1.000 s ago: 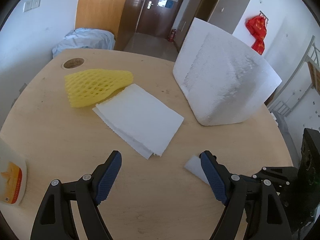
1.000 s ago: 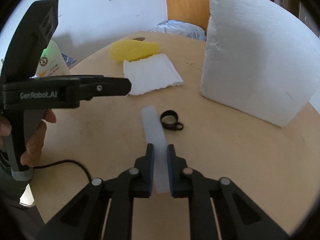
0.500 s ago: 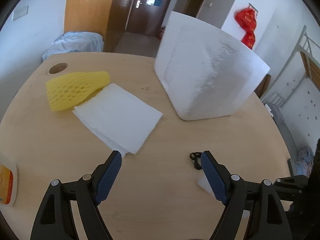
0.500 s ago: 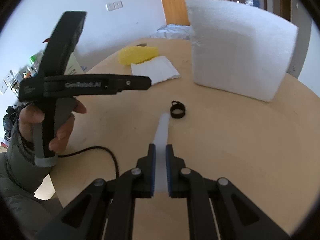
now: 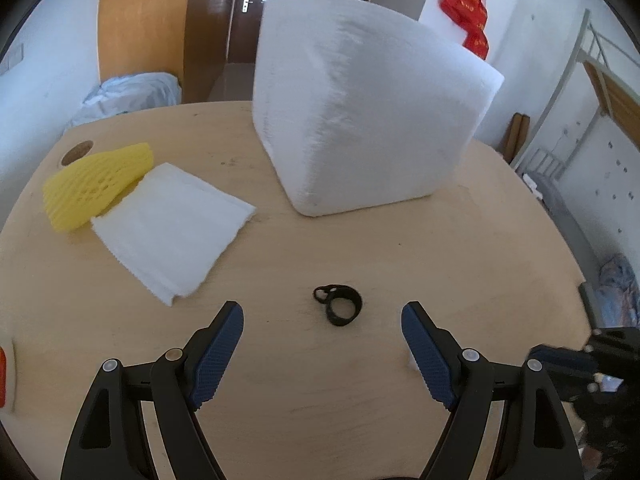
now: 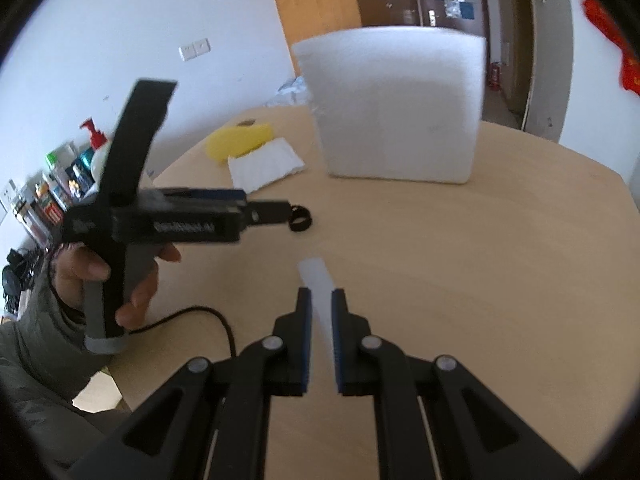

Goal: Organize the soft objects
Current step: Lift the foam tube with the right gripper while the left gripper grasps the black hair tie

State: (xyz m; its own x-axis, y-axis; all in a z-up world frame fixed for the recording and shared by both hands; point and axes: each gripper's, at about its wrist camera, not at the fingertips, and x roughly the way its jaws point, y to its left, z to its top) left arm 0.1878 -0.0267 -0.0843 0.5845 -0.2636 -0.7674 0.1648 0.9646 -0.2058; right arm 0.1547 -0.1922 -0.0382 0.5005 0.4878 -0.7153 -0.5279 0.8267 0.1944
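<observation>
My right gripper (image 6: 321,300) is shut on a thin white foam strip (image 6: 318,280) and holds it above the round wooden table (image 6: 480,280). My left gripper (image 5: 322,320) is open and empty, with a black band (image 5: 339,309) lying on the table just ahead between its jaws. It also shows from the side in the right wrist view (image 6: 280,212), held by a hand. A large white foam block (image 5: 360,112) stands at the back. A folded white foam sheet (image 5: 172,228) and a yellow foam net (image 5: 96,184) lie at the left.
The table's cable hole (image 5: 78,151) is behind the yellow net. A black cable (image 6: 200,316) runs off the near left edge. Bottles (image 6: 60,184) stand on a shelf at the far left. A carton (image 5: 6,376) sits at the left table edge.
The right gripper has lifted and pulled back with the foam strip. The left gripper has swung right, so the black band now lies between its open jaws.
</observation>
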